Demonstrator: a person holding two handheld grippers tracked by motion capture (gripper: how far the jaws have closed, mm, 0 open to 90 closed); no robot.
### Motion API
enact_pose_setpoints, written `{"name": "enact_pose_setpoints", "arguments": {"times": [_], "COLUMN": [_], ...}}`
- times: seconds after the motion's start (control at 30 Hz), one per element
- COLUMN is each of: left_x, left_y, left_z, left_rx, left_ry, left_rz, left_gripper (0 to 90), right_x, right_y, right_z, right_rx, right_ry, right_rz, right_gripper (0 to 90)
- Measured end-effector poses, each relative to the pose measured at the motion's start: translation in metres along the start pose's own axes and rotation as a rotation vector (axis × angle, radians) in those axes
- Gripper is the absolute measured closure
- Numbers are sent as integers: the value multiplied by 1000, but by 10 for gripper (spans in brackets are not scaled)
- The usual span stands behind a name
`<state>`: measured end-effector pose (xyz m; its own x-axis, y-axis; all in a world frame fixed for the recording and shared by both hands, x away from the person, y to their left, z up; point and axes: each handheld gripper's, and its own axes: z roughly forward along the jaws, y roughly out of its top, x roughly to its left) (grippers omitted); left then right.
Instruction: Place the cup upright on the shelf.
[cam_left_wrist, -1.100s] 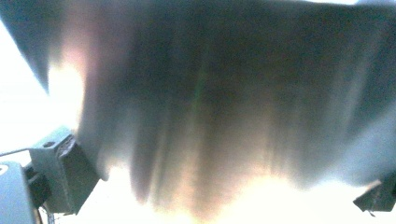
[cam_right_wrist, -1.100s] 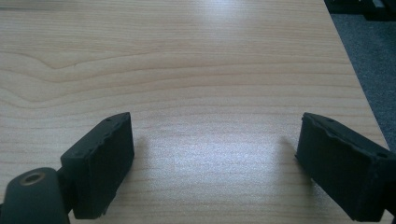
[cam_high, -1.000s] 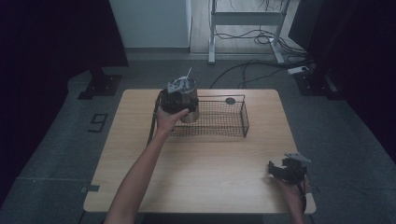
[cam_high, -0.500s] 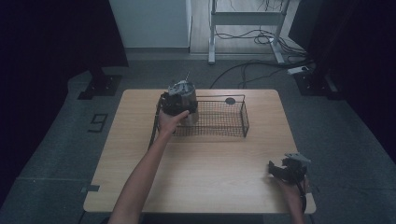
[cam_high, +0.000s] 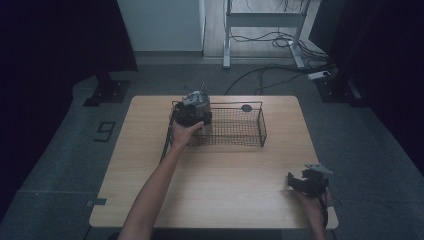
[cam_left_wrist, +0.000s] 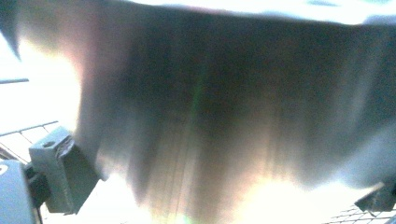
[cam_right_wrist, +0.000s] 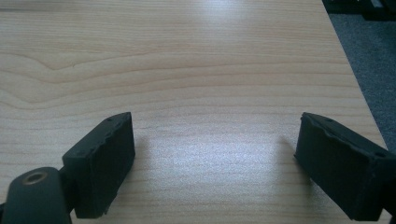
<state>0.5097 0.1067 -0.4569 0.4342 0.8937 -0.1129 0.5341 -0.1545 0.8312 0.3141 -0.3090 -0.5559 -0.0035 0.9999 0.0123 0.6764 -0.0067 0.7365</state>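
My left gripper (cam_high: 194, 112) is at the left end of a black wire basket (cam_high: 262, 127) that stands at the back of the wooden table (cam_high: 220, 175). It is shut on a shiny metal cup (cam_left_wrist: 210, 116), whose brushed wall spans the space between the jaws in the left gripper view. The cup's pale side (cam_high: 206, 127) shows just inside the basket's left end. Near the table's front right corner my right gripper (cam_high: 307, 181) rests low over the wood. Its jaws stand wide apart with nothing between them (cam_right_wrist: 215, 163).
A small dark round object (cam_high: 246, 107) lies on the table just behind the basket. The table's right edge (cam_right_wrist: 355, 84) runs close beside the right gripper, with grey carpet beyond. A stand and cables are on the floor behind the table.
The left gripper has lowered the metal cup into the left end of the basket. The right gripper has stayed where it was.
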Motion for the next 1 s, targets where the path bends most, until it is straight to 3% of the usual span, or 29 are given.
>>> {"name": "enact_pose_setpoints", "arguments": {"times": [0.33, 0.83, 0.93, 1.0], "left_x": [-2, -6, -6, -8], "left_y": [-11, -18, -21, -22], "left_z": [12, 17, 15, 14], "left_rx": [23, 37, 38, 47], "left_ry": [11, 19, 13, 18], "left_rz": [-11, 1, 12, 40], "left_gripper": [37, 35, 33, 27], "right_x": [0, 0, 0, 0], "right_y": [0, 0, 0, 0], "right_z": [0, 0, 0, 0], "right_rx": [0, 1, 0, 0], "right_ry": [0, -1, -1, -1], "right_rz": [1, 2, 1, 2], "right_gripper": [116, 118, 118, 118]}}
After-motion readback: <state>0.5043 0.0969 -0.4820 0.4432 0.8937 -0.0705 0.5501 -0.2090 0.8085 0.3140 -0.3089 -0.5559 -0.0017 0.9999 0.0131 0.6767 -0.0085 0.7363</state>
